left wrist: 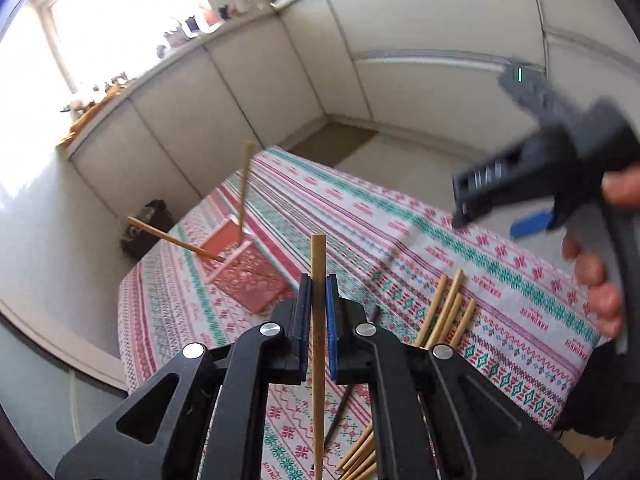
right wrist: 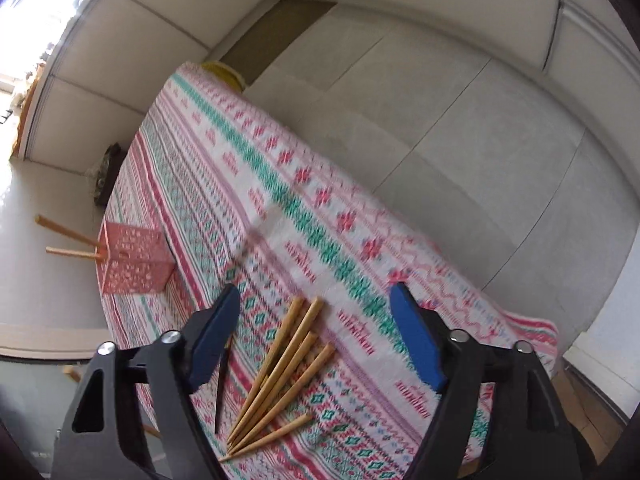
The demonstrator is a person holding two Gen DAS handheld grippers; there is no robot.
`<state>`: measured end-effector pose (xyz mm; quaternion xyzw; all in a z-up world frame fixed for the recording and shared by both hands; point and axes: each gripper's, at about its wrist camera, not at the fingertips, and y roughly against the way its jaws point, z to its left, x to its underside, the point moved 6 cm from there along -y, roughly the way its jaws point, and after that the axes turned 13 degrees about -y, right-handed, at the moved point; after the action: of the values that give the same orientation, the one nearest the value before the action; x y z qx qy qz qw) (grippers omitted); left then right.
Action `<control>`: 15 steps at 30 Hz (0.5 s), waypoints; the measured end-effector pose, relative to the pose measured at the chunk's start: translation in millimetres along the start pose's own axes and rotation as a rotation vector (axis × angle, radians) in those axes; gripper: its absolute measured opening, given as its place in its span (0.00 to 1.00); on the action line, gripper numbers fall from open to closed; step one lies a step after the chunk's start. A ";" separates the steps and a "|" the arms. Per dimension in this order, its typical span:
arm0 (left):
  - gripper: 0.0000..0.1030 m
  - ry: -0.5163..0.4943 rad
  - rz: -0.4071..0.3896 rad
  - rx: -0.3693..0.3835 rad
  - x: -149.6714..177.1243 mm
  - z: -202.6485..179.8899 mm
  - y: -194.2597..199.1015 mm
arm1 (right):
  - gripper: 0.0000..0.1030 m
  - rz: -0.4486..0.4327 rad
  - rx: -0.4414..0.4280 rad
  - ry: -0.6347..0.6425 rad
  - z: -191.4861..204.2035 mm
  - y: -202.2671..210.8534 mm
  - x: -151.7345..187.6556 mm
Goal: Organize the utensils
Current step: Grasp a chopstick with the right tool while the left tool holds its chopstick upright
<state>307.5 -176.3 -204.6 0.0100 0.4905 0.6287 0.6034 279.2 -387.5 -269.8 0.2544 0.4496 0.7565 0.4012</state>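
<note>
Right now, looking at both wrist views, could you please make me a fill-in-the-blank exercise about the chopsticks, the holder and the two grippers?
1. The left gripper is shut on one ____ chopstick.
2. The fingers of the right gripper stand ____, with nothing between them.
3. The pink holder already has ____ chopsticks sticking out of it.
4. The loose chopsticks lie on the patterned ____.

Missing words: wooden; open; two; tablecloth
</note>
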 end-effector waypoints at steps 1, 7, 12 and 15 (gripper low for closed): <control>0.06 0.021 -0.026 -0.029 -1.4 12.6 10.9 | 0.57 0.036 0.013 0.003 2.5 -10.6 7.1; 0.06 0.130 -0.136 -0.076 -5.4 51.5 50.6 | 0.34 0.048 0.060 0.022 23.8 -40.4 24.8; 0.06 0.191 -0.147 -0.072 2.9 69.4 58.1 | 0.33 0.113 0.008 -0.047 34.3 -55.5 19.7; 0.06 0.221 -0.149 -0.078 8.5 80.8 64.1 | 0.28 0.122 0.046 -0.040 37.8 -66.2 19.0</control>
<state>306.1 -107.5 -127.3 -0.1192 0.5287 0.5980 0.5905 322.1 -335.5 -310.3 0.3058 0.4424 0.7636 0.3573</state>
